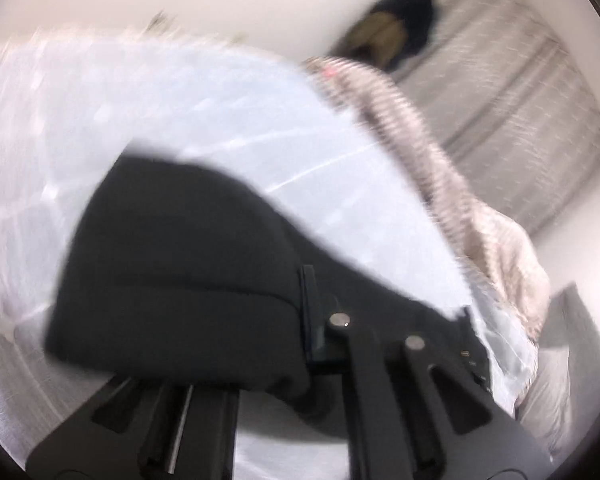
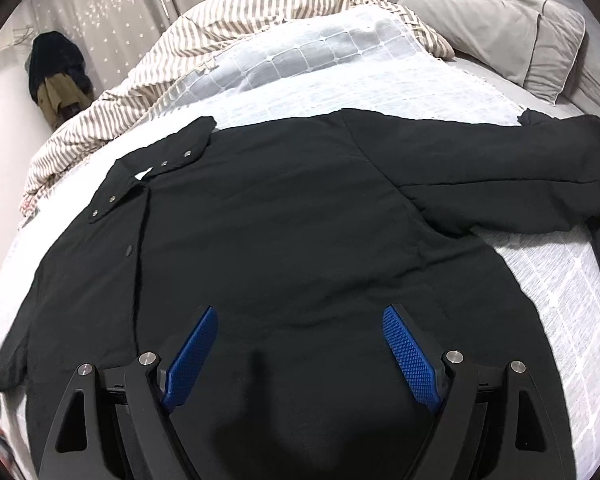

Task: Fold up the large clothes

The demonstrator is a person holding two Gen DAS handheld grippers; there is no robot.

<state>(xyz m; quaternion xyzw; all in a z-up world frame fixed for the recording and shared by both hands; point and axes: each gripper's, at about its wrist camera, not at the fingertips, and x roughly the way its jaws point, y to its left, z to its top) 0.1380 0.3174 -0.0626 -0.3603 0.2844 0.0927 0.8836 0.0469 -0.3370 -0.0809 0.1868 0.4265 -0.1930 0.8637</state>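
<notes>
Closest, the right gripper (image 2: 296, 320) hovers over the lower part of a black jacket (image 2: 292, 216), its blue pads (image 2: 412, 356) wide apart and gripping nothing. The jacket lies spread flat on a bed (image 2: 548, 300) with a white checked cover, one sleeve (image 2: 520, 168) stretched to the right side, silver snaps along the front edge. In the blurred left view, the left gripper (image 1: 320, 320) has its jaws together, clamped on a fold of the jacket (image 1: 180, 264), which hangs lifted above the bed (image 1: 180, 100). Farther away lies a striped duvet (image 2: 148, 80), bunched up, and a grey pillow (image 2: 496, 24). Behind them hangs a curtain (image 2: 120, 4).
</notes>
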